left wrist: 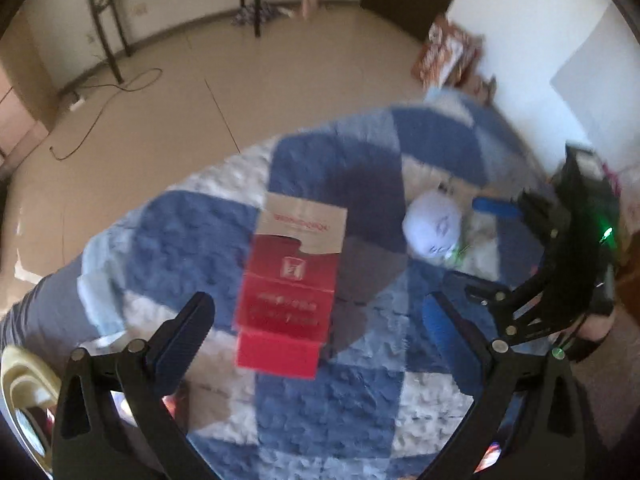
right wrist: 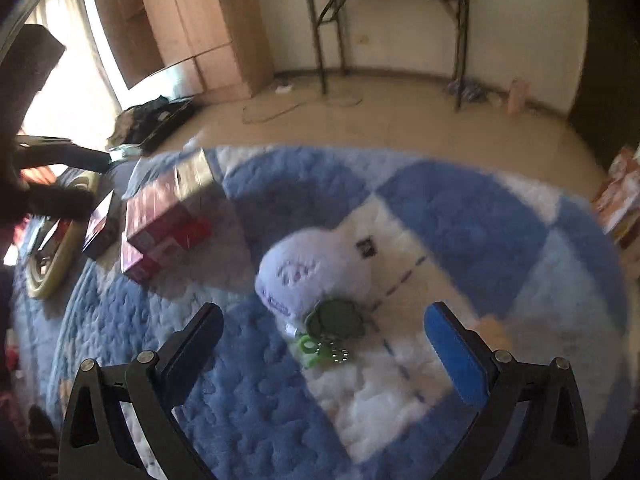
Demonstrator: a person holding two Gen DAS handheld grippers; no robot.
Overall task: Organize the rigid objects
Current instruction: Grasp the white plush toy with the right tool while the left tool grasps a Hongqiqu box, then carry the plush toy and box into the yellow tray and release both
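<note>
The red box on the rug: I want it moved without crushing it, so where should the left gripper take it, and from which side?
Probably across its two long sides, coming from above. The red box lies flat on the rug, lengthwise between the open left gripper, and its brown flap at the far end looks loose, so grip the red body, not the flap.

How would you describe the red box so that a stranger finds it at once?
Look at the blue and white checked fluffy rug. Near its middle lies a long red cardboard box with a beige flap end, left of the pale lilac plush toy. It is the only hard-edged red thing there.
</note>
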